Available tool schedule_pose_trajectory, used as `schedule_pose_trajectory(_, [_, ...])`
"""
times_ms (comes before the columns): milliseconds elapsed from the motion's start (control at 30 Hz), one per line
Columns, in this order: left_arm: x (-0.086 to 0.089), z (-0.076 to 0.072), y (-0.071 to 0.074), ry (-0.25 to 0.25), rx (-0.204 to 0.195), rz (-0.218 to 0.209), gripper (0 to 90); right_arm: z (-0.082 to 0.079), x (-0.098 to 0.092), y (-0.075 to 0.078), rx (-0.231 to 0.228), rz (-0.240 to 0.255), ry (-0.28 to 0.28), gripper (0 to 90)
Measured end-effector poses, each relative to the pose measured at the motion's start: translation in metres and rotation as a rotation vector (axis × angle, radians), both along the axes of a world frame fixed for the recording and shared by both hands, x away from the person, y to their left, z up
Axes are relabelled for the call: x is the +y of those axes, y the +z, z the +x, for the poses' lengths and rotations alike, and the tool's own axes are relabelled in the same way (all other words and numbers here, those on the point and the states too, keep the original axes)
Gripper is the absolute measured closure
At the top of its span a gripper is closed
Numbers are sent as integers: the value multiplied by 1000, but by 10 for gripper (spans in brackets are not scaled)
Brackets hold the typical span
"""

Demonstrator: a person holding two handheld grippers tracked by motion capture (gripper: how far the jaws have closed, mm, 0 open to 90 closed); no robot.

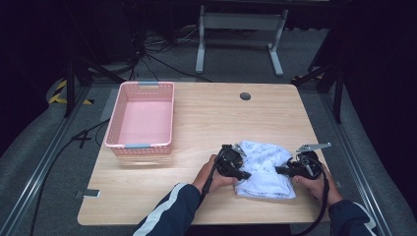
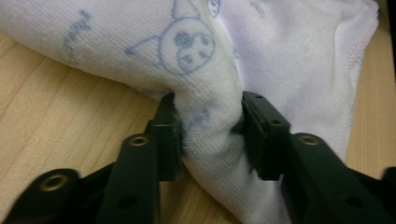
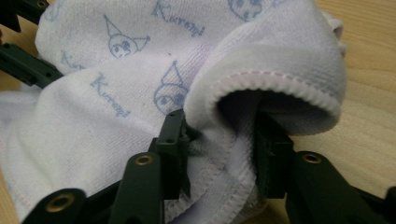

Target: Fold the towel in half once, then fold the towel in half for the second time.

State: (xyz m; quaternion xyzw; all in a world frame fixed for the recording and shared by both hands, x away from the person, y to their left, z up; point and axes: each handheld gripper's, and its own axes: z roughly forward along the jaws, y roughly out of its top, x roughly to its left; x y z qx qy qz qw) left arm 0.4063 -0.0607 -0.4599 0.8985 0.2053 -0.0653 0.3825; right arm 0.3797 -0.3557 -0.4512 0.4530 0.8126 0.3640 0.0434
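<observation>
A white towel [image 1: 265, 167] printed with pale blue cartoon figures lies bunched near the table's front right. My left gripper [image 1: 244, 174] bites its left edge; in the left gripper view a thick fold of the towel [image 2: 210, 126] is squeezed between both pads. My right gripper [image 1: 280, 170] holds the opposite side. In the right gripper view its jaws pinch the towel [image 3: 219, 154] at a pink-stitched hem, under a rolled-over fold. A hand holds each gripper from the near edge.
A pink plastic basket [image 1: 117, 118] stands empty at the table's far left. A round cable hole [image 1: 245, 96] sits near the far edge. Bare wood [image 1: 221, 118] lies between basket and towel. Beyond the table is a white desk frame [image 1: 241, 22].
</observation>
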Motion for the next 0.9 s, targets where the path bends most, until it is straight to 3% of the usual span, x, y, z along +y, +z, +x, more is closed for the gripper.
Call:
schedule_pose_trajectory(100, [-1, -5, 2, 1, -49, 16, 683, 0, -2, -1, -4, 23, 3, 667])
schedule_pose_trajectory(167, [-2, -9, 4, 4, -72, 31, 688, -2, 0, 1, -27, 2, 13, 676])
schedule_pose_trajectory(633, [0, -8, 13, -12, -122, 52, 718, -5, 7, 9, -88, -34, 30, 693])
schedule_pose_trajectory(900, [8, -7, 20, 14, -145, 30, 724, -2, 14, 18, -119, -27, 30, 696])
